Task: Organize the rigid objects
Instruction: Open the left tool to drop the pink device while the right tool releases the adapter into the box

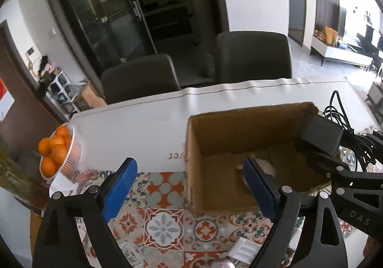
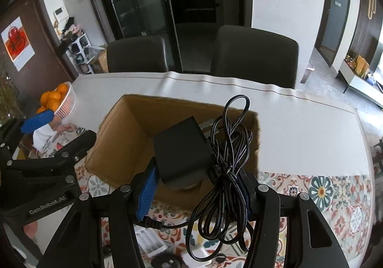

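Table (image 1: 148, 122) laid with patterned cloth (image 1: 165, 220)

An open cardboard box (image 1: 215, 129), a basket of oranges (image 1: 57, 153) and a white tray (image 1: 244, 250) rest on it.

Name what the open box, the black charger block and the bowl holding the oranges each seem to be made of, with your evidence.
Box: corrugated cardboard, matte brown, with raw cut edges.
Charger block: probably hard moulded plastic, smooth matte black, with a rubbery-looking cable.
Bowl: likely thin white plastic or paper, ribbed sides; hard to tell.
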`<state>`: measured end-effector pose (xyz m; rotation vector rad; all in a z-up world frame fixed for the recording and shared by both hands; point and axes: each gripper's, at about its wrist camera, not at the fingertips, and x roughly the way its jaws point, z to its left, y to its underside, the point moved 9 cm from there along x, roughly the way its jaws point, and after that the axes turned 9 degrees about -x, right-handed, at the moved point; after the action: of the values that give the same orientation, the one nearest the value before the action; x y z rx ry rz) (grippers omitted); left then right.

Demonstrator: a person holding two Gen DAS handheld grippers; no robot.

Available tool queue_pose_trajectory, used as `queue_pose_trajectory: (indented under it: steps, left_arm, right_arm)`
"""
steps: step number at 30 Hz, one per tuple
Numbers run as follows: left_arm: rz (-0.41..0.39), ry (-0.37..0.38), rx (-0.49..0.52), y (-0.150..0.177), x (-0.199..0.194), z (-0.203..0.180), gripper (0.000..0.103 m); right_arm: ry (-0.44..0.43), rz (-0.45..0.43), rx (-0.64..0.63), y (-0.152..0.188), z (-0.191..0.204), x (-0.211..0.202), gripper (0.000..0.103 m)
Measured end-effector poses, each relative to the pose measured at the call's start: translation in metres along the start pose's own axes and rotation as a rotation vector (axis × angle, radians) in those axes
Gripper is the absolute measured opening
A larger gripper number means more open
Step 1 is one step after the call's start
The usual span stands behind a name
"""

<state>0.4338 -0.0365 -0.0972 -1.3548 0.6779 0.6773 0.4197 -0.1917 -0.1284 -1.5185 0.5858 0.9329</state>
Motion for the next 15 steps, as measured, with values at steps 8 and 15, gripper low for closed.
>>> queue_pose_trajectory:
  steps: [8, 15]
  left_arm:
    - [0.037, 0.002, -0.055, 0.011, 0.008, 0.022, 0.091]
    - [0.041, 0.017, -0.067, 0.029, -0.003, 0.030, 0.091]
  right_arm:
    - [0.030, 0.018, 0.001, -0.003, 0.009, 0.007, 0.068]
    - [0.093, -0.023, -0.025, 0.001, 0.018, -0.016, 0.070]
